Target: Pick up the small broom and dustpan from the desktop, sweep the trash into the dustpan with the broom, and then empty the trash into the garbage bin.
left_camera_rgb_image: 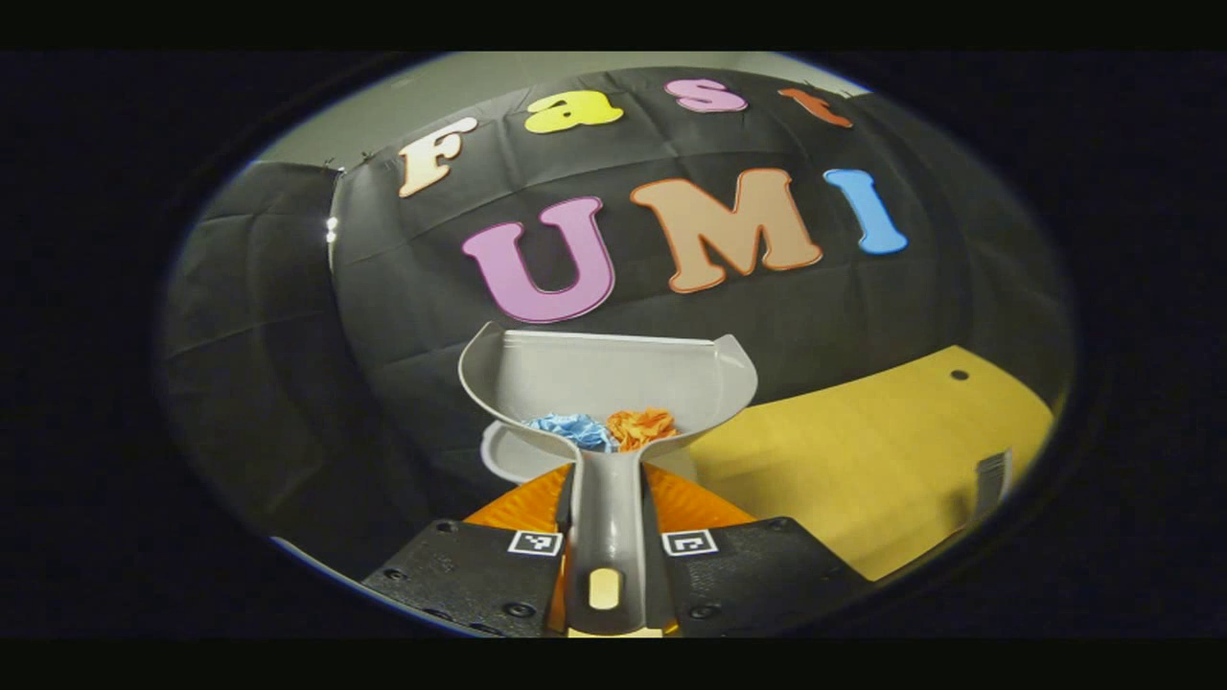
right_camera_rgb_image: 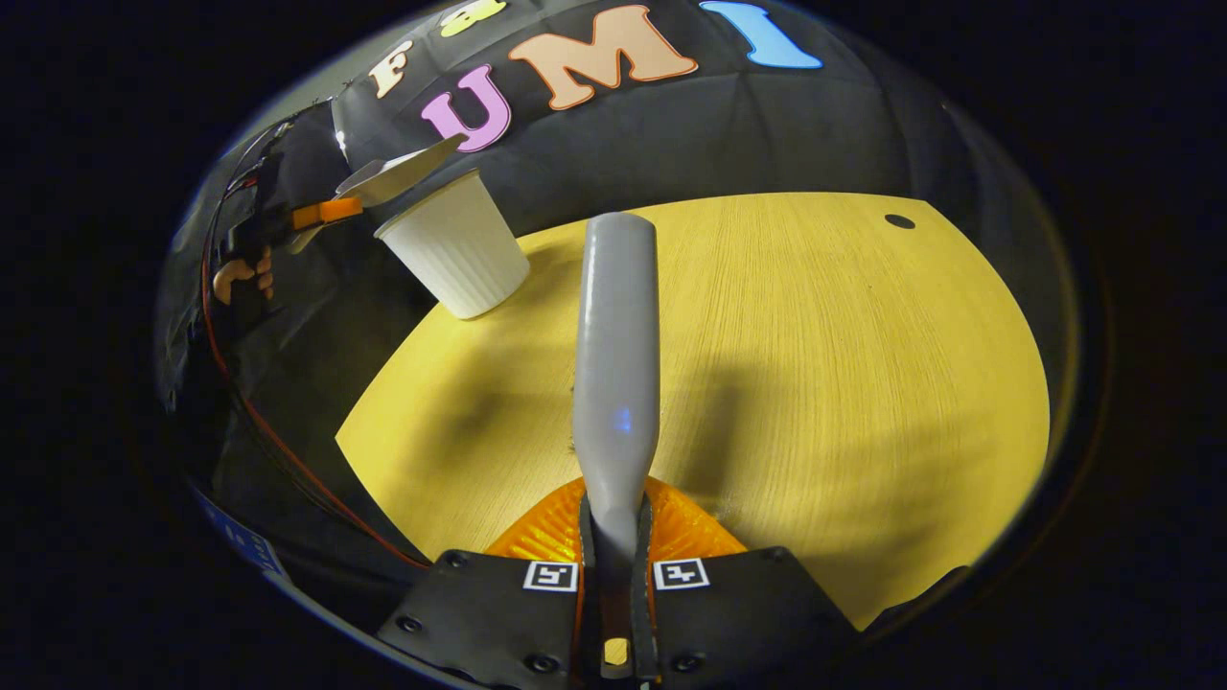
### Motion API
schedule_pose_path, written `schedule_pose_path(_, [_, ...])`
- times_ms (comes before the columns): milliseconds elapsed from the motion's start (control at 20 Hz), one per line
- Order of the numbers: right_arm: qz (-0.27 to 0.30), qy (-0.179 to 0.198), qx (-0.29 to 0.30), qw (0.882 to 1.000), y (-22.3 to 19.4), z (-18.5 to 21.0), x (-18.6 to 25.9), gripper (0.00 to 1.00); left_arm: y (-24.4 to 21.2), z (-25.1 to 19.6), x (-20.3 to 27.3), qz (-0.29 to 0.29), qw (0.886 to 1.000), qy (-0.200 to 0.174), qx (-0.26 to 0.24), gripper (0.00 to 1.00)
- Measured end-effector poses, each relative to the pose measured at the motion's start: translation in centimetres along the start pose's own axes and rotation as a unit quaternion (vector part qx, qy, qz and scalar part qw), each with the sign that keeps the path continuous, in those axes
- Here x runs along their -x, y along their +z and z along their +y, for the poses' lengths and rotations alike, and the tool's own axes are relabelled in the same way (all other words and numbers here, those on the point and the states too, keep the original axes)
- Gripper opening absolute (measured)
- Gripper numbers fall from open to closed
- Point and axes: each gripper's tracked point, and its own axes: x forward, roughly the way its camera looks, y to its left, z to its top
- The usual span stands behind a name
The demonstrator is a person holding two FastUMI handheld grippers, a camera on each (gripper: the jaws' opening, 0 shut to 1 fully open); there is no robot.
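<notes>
My left gripper (left_camera_rgb_image: 607, 551) is shut on the handle of the grey dustpan (left_camera_rgb_image: 613, 379), held up in the air. A blue paper wad (left_camera_rgb_image: 573, 430) and an orange paper wad (left_camera_rgb_image: 642, 426) lie in the pan near the handle. Below the pan shows the rim of the white garbage bin (left_camera_rgb_image: 498, 455). My right gripper (right_camera_rgb_image: 613, 575) is shut on the grey broom (right_camera_rgb_image: 616, 364), which points forward over the wooden desktop (right_camera_rgb_image: 815, 364). In the right gripper view the white ribbed garbage bin (right_camera_rgb_image: 458, 251) stands at the desk's far left corner, with the dustpan (right_camera_rgb_image: 398, 174) held just above it by the other gripper.
A hand (right_camera_rgb_image: 244, 276) holds the far gripper at the left, with a red cable (right_camera_rgb_image: 259, 412) trailing down. A dark hole (right_camera_rgb_image: 899, 221) marks the desktop's far right corner. The desk's left edge drops off beside the bin.
</notes>
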Motion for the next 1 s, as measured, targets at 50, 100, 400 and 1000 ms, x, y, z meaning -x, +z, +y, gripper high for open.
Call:
schedule_pose_path(50, [0.002,0.0,0.001,1.0,0.0,0.0,0.0,0.15,-0.4,0.5,0.1,0.017,0.999,0.016,-0.029,0.23])
schedule_pose_path(100, [0.003,0.0,0.002,1.0,0.0,0.0,0.0,0.15,-0.7,1.4,0.3,0.028,0.997,0.032,-0.058,0.23])
schedule_pose_path(400, [0.021,0.002,0.017,1.0,0.0,-0.2,0.2,0.15,-2.5,4.9,-0.2,0.045,0.966,0.078,-0.243,0.23])
schedule_pose_path(1000, [0.039,0.005,0.029,0.999,0.0,-0.2,0.3,0.15,-2.5,5.6,0.4,0.055,0.828,0.088,-0.551,0.22])
